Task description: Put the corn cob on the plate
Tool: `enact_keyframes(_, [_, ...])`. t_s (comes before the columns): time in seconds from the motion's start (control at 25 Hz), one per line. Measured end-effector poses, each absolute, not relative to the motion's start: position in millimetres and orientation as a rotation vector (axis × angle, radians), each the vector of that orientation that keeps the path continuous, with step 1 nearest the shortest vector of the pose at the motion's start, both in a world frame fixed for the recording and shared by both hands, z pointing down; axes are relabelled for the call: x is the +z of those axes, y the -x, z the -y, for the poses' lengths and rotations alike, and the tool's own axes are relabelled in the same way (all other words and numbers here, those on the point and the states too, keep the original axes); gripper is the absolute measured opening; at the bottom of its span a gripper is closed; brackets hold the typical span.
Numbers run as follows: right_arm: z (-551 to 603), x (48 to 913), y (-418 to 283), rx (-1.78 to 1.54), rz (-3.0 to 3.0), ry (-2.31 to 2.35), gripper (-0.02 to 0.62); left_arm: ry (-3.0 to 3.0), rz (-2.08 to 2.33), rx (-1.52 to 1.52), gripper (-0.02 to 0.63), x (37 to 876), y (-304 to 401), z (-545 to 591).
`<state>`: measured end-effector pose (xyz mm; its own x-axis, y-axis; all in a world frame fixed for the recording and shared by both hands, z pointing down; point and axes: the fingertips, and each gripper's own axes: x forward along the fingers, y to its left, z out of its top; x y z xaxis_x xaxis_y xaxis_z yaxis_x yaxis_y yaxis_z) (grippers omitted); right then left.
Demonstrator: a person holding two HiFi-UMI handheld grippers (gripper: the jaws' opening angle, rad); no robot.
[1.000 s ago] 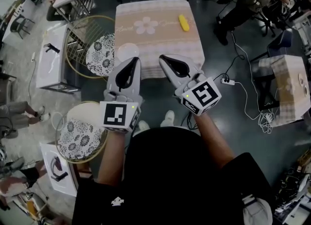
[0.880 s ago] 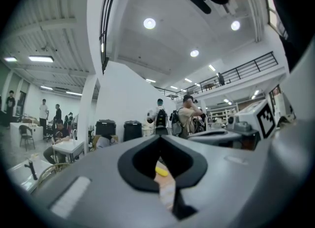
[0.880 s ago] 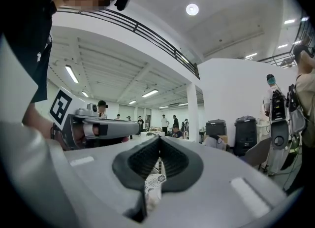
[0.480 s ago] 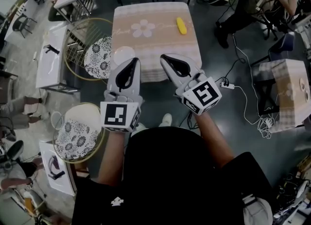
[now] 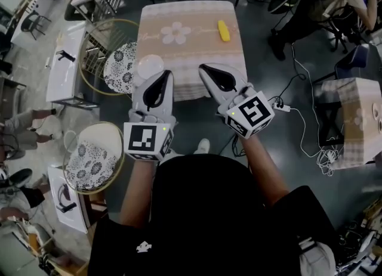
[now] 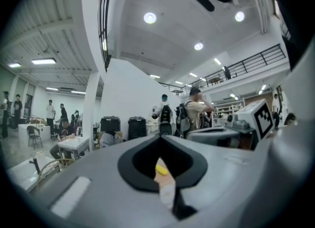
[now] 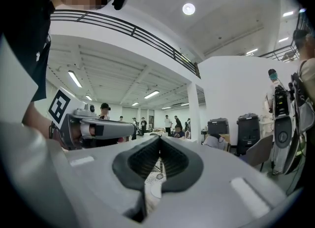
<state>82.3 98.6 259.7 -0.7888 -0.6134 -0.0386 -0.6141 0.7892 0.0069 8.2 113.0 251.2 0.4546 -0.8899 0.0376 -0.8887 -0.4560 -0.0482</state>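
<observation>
Left hand-held gripper (image 5: pixel 165 73), right hand-held gripper (image 5: pixel 202 67): both pressed together, near table (image 5: pixel 191 51) edge

- Here's the left gripper (image 5: pixel 168 74): pale grey shell, black teardrop lining, and a white cube (image 5: pixel 147 140) printed with black square markers, with a tiny green light (image 5: pixel 162 129) glowing.
- The right gripper (image 5: pixel 202 67) has the same grey-and-black build and its own marker cube (image 5: pixel 250 114).
- The person wears a black short-sleeved shirt (image 5: pixel 203 221) with a small white logo (image 5: pixel 144 247).

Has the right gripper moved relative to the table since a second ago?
Yes, slightly. The right gripper has edged farther in over the table, toward the corn cob.
</observation>
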Motion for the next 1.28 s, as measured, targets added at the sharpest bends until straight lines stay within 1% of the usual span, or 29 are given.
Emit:
enact_keyframes(0.24, [-95,265,-94,0.017,-2.939,0.995,0.002,2.647,-1.647,-0.108,0.009,256,-20,-114])
enact_keyframes(0.64, [-83,267,-98,-0.004,-2.927,1.004,0.002,2.611,-1.689,-0.155,0.009,258,-13,-112])
enact_keyframes(0.88, [-75,270,-91,-0.009,-2.925,1.012,0.002,2.61,-1.694,-0.155,0.009,261,-5,-107])
enact_keyframes(1.28, [-45,269,-77,0.012,-2.95,1.02,0.002,2.63,-1.673,-0.134,0.009,260,2,-67])
